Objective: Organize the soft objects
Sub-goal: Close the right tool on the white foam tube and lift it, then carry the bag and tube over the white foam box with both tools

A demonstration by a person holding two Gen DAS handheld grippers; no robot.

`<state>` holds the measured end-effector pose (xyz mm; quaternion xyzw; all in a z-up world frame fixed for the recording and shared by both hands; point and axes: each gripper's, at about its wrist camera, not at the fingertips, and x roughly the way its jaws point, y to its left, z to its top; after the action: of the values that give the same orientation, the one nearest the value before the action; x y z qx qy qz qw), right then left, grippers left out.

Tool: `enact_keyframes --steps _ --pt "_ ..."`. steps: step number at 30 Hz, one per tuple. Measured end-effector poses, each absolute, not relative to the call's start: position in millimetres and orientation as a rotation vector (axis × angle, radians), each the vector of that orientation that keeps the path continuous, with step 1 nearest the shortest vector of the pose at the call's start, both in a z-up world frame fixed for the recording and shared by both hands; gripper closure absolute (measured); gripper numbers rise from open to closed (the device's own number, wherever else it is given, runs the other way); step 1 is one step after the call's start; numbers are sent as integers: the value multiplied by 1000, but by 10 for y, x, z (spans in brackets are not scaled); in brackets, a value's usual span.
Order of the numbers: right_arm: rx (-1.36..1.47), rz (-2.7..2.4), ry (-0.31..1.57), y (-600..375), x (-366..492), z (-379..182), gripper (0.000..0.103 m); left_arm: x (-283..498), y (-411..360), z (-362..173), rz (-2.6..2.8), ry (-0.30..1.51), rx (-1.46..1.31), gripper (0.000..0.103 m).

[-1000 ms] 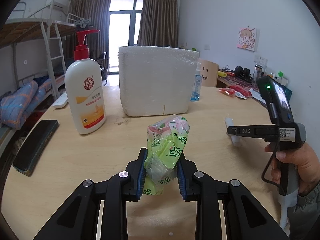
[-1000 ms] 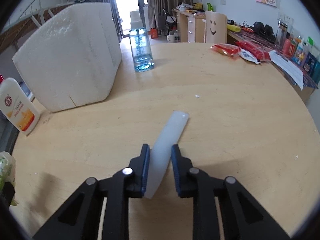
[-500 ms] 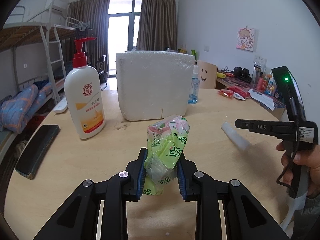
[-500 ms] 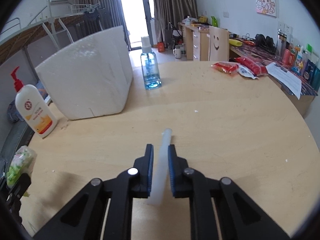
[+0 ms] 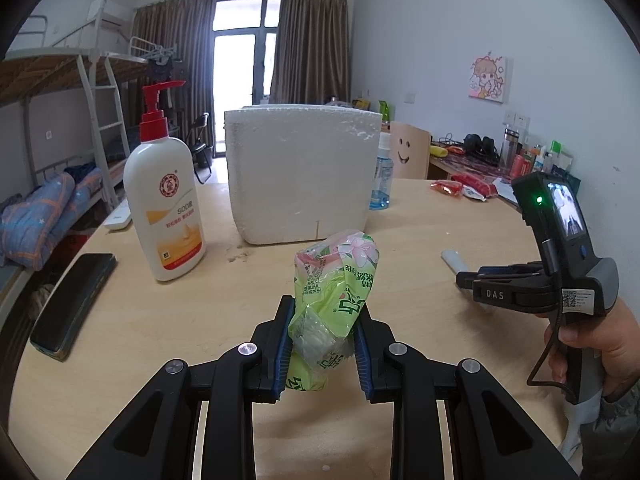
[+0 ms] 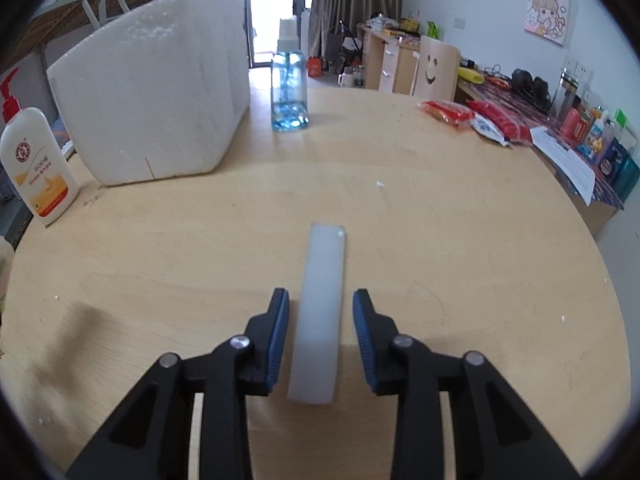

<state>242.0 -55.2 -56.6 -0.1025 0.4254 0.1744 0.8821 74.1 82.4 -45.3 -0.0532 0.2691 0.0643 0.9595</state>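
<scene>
On the round wooden table (image 6: 440, 208) stand 1 white foam box (image 5: 302, 176), 1 white lotion bottle (image 5: 165, 208) with a red pump and 1 clear blue bottle (image 6: 289, 96), and 2 grippers work over its near edge. The left gripper (image 5: 322, 350) is clamped on 1 crumpled green tissue pack (image 5: 336, 288), which sticks up above the blue pads, clear of the tabletop. The right gripper (image 6: 320, 336) has just been opening its jaws: 1 pale white strip (image 6: 320, 312) lies flat on the table between them, with a gap to each pad, so neither pad touches it. The foam box sits toward the far left edge with the lotion bottle at its left and the blue bottle at its right corner. Red snack packets (image 6: 476, 116) lie by the far right edge. Only the left wrist view shows 1 dark phone (image 5: 74, 304) at the table's left edge, the person's hand (image 5: 596, 344) on the right gripper's handle and a bunk bed (image 5: 52, 128) beyond. Only the right wrist view shows the gaps beside the strip; from the left, the gripper body hides most of the strip.
</scene>
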Motion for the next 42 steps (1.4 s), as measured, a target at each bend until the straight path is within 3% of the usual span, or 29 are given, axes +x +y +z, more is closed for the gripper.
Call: enact_keyframes --steps 5,6,7,11,42 --pt "-187 377 896 -594 2454 -600 67 760 800 -466 123 551 -103 74" --pt "-180 391 896 -599 2464 -602 70 763 797 -465 123 550 -102 74" --pt "-172 407 894 -603 2468 -602 81 761 798 -461 124 548 -102 74" --pt "-160 424 886 -619 2471 -593 84 744 798 -438 125 542 -102 74" --pt "-68 690 629 -677 1563 140 84 649 618 -94 150 468 -50 74"
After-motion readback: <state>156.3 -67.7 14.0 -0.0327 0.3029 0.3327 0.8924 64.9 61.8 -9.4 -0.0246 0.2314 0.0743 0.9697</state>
